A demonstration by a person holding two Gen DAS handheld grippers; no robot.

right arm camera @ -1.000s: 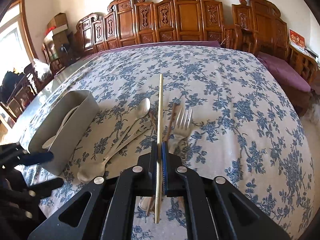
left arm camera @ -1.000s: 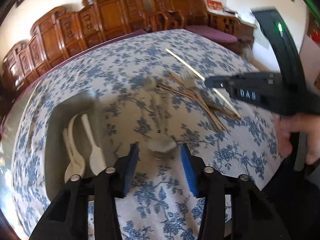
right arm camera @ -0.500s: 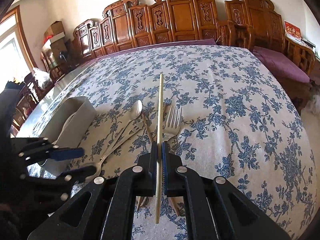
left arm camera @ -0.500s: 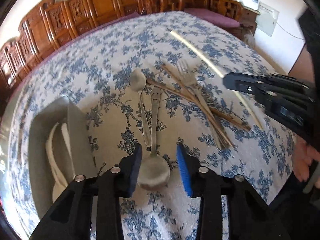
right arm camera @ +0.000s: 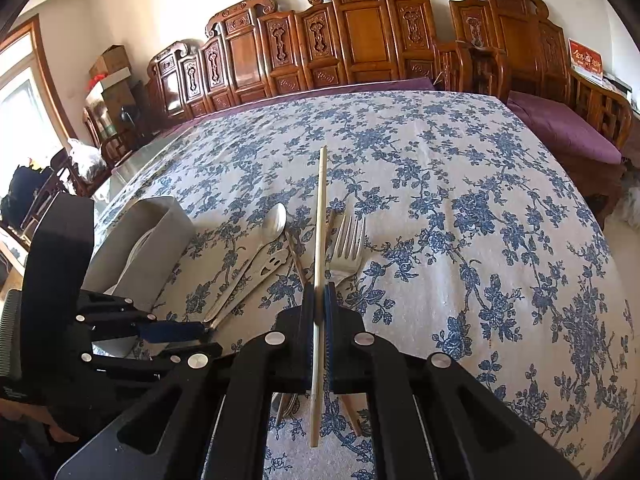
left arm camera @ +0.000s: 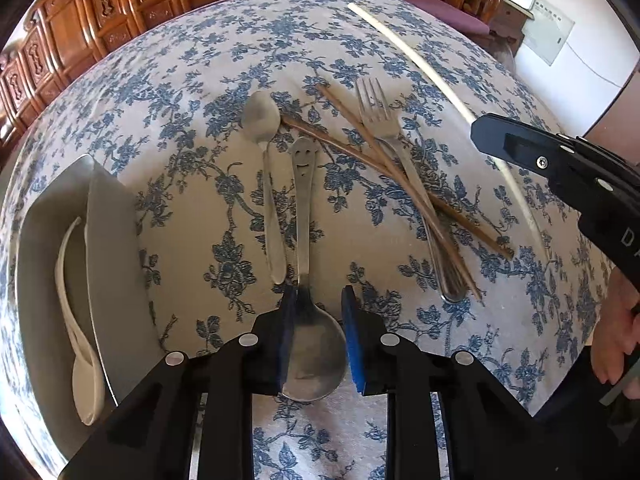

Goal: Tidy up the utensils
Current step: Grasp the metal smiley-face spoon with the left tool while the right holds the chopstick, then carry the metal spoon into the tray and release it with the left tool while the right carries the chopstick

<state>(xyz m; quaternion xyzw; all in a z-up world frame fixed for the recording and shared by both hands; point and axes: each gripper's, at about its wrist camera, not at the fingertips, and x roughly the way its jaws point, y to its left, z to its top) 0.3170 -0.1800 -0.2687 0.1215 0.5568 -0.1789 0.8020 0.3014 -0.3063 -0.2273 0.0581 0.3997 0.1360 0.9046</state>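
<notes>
At lower centre of the left view, the left gripper (left arm camera: 317, 334) is closing around the round steel bowl of a smiley-handled spoon (left arm camera: 307, 280). The right gripper (right arm camera: 319, 312) stays clamped on a pale chopstick (right arm camera: 321, 216).

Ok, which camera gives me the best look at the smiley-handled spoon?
Left wrist: the smiley spoon shows whole, its bowl between the closing left gripper fingers. The right wrist view shows only its handle; that gripper hides the bowl.
</notes>
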